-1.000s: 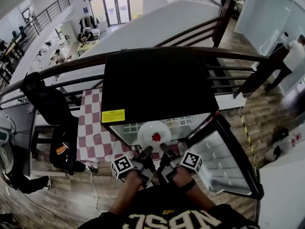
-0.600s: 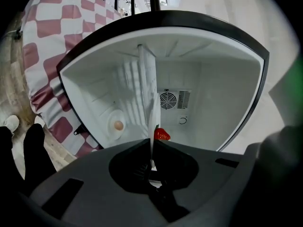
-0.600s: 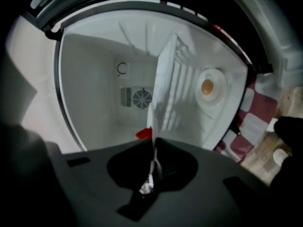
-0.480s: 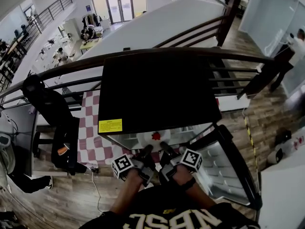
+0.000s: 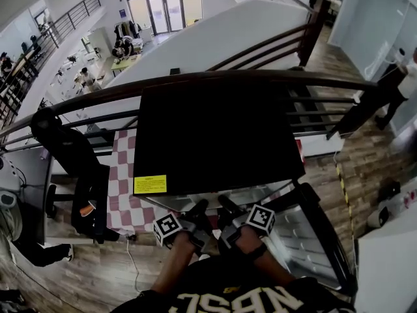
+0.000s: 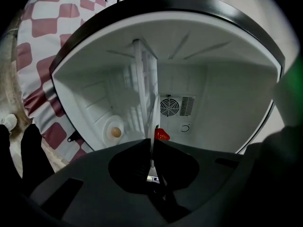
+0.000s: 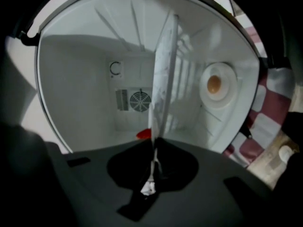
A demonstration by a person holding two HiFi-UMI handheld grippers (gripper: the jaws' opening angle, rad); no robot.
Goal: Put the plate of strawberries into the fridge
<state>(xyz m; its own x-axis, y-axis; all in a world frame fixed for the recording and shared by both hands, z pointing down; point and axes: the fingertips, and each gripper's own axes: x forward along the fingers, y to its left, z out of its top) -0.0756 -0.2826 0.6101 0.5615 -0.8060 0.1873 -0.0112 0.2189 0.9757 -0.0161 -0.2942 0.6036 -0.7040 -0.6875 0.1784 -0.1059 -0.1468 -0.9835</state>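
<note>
The white plate [image 6: 154,109] is seen edge-on in both gripper views, inside the white cavity of the fridge [image 6: 222,98]. My left gripper [image 6: 152,148] is shut on its near rim, and a red strawberry [image 6: 162,135] lies on the plate just past the jaws. My right gripper [image 7: 154,148] is also shut on the plate [image 7: 163,74], with the strawberry [image 7: 143,134] to the left of the rim. In the head view both grippers [image 5: 199,207] [image 5: 225,204] reach under the black fridge top [image 5: 218,129], which hides the plate.
The fridge door [image 5: 309,230] stands open to the right. An egg on a small white dish [image 6: 113,132] sits inside, and a fan vent [image 6: 170,107] is on the back wall. A red-checked tablecloth [image 5: 124,184] and a black chair [image 5: 65,149] stand to the left.
Both grippers have carried the plate forward into the fridge. In the head view the plate and strawberry went from plainly visible to hidden under the fridge top.
</note>
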